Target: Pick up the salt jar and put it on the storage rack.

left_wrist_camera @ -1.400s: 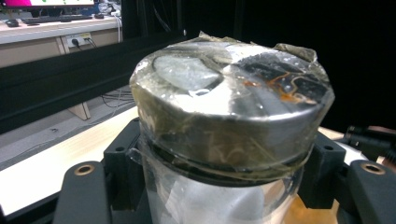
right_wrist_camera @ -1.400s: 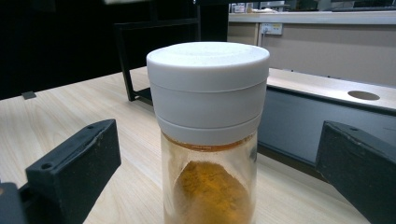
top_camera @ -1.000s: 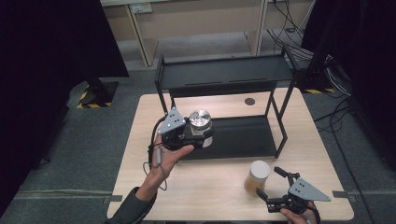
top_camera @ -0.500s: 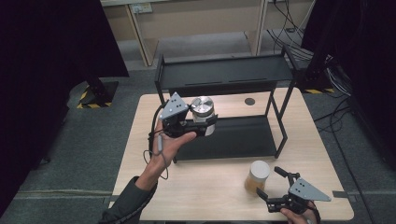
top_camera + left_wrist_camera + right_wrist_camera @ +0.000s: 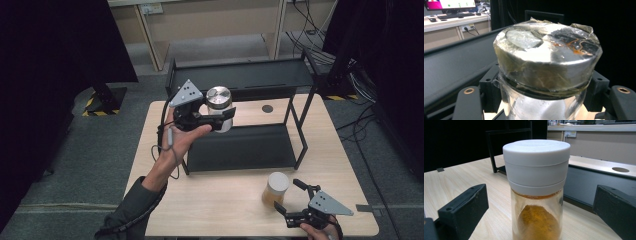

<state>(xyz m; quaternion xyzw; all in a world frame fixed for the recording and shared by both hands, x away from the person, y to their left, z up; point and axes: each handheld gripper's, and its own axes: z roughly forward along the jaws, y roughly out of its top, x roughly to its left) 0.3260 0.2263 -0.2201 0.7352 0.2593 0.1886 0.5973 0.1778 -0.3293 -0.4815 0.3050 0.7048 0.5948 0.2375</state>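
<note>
Left gripper, clamped around the body of a clear glass jar with a shiny metal lid wrapped in plastic film, just under the lid; held upright in the air above the back left part of the light wooden tabletop, level with the top shelf of the black metal two-tier rack. Grip low on the neck, probably to keep the lid free and the jar vertical for setting down on a shelf. In the left gripper view, black jaws pressed on either side of the glass below the lid, rack edge just behind.

Right gripper, resting near the front right corner of the tabletop, jaws spread wide and touching nothing. Between and just beyond them, a clear jar of orange-brown powder with a white plastic cap, standing upright in front of the rack's lower shelf; seemingly lined up for a later grasp.
</note>
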